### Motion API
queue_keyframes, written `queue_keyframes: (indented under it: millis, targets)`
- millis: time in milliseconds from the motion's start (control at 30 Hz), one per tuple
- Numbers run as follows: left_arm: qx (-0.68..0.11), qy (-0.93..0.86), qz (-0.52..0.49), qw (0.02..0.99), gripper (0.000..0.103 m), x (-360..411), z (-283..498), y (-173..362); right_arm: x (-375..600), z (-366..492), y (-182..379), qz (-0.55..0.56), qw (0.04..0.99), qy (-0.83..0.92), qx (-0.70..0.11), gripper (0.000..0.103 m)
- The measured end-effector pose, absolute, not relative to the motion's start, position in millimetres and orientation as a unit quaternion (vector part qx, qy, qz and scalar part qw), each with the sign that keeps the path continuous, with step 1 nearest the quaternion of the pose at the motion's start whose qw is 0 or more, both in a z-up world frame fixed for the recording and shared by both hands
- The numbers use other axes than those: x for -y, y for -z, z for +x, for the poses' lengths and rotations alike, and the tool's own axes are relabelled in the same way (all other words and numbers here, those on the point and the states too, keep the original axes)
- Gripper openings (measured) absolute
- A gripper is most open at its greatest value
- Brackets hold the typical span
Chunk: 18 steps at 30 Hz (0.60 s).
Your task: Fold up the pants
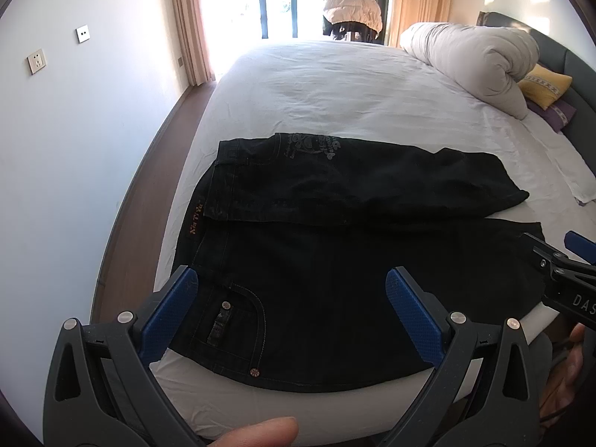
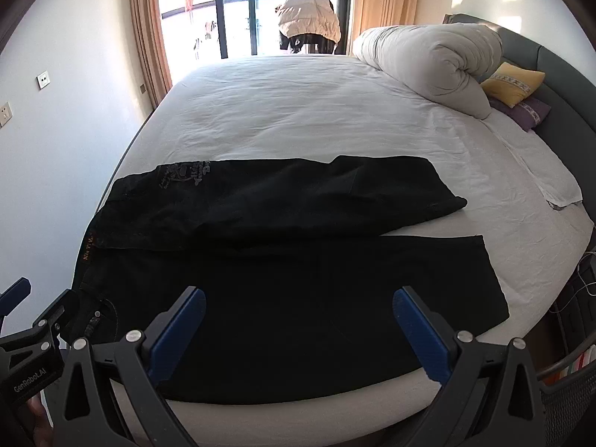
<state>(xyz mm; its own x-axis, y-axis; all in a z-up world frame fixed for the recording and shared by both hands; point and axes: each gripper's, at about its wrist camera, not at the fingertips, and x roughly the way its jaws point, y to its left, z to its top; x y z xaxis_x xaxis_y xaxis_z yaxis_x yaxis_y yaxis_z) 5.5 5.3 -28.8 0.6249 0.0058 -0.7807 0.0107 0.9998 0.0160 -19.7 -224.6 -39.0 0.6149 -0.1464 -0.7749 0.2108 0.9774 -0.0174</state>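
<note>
Black denim pants (image 1: 335,260) lie flat across the near part of the white bed (image 1: 335,85), waist to the left, legs running right; the far half is turned over and shows a pale print. My left gripper (image 1: 292,279) hovers open above the waist and front pocket, holding nothing. My right gripper (image 2: 300,298) stands open over the near leg of the pants (image 2: 298,279), also with nothing in it. Each gripper shows at the edge of the other's view: the right one (image 1: 558,260), the left one (image 2: 33,320).
A rolled white duvet (image 1: 473,59) and yellow and purple pillows (image 1: 545,85) lie at the bed's far right by the headboard. A folded white cloth (image 2: 547,175) rests at the right edge. A wall (image 1: 56,149) and floor strip run on the left. A thumb (image 1: 260,434) shows below.
</note>
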Motion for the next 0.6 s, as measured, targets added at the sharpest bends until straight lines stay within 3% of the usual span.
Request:
queue_keyframes:
  millis: [367,600]
  targets:
    - [-0.461,-0.001,0.015,0.887,0.103,-10,46,53,231,16,53,0.031,0.891,0.08,-0.446,0.103]
    - [-0.453,0.095,0.04,0.885,0.103,-28,133,68,243,86,60,0.034,0.899,-0.07,-0.431,0.103]
